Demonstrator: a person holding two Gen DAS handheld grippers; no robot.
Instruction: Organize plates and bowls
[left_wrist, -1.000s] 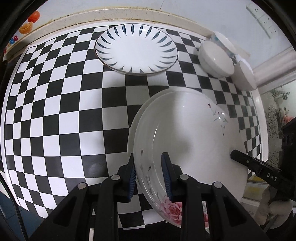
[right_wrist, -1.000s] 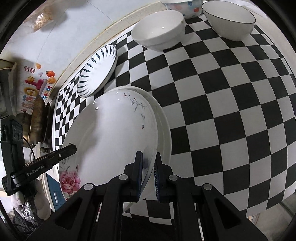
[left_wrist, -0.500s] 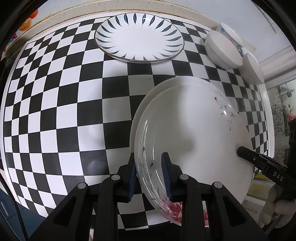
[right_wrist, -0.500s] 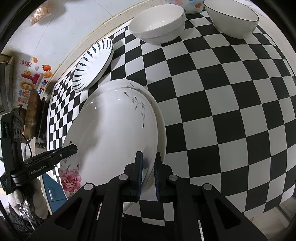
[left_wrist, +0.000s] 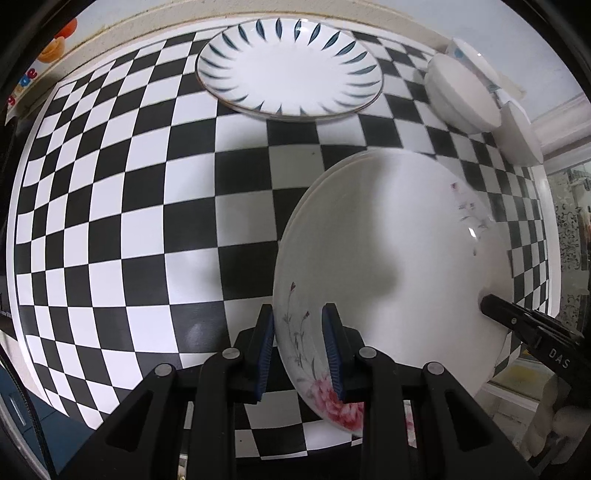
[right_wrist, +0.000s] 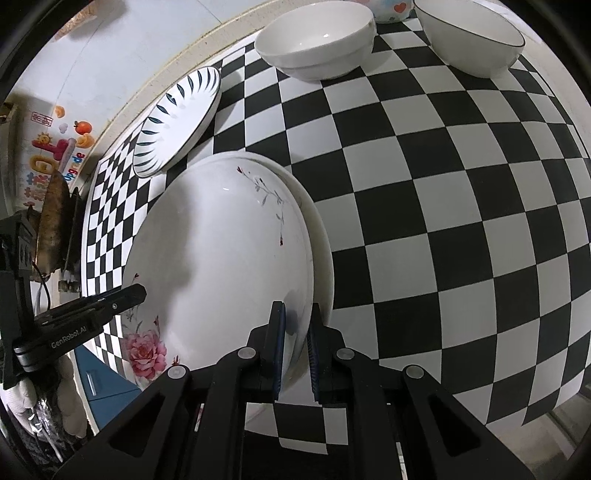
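A white plate with a pink rose (left_wrist: 388, 258) (right_wrist: 221, 258) is held between both grippers just over a plain white plate (left_wrist: 317, 184) (right_wrist: 321, 243) on the checkered table. My left gripper (left_wrist: 301, 347) grips its near rim beside the rose. My right gripper (right_wrist: 295, 343) grips the opposite rim. A plate with blue leaf marks (left_wrist: 290, 70) (right_wrist: 177, 122) lies at the back. A white bowl (right_wrist: 316, 44) (left_wrist: 460, 92) and a dark-rimmed bowl (right_wrist: 469, 33) stand at the back right.
A small patterned bowl (right_wrist: 388, 5) sits behind the white bowls. The checkered table (left_wrist: 110, 221) (right_wrist: 461, 221) ends at a wall with fruit stickers (right_wrist: 55, 147). A dark stove area (right_wrist: 51, 221) lies left of the table.
Both grippers carried the rose plate lower and farther in, so it now covers nearly all of the plain plate. The grips did not change.
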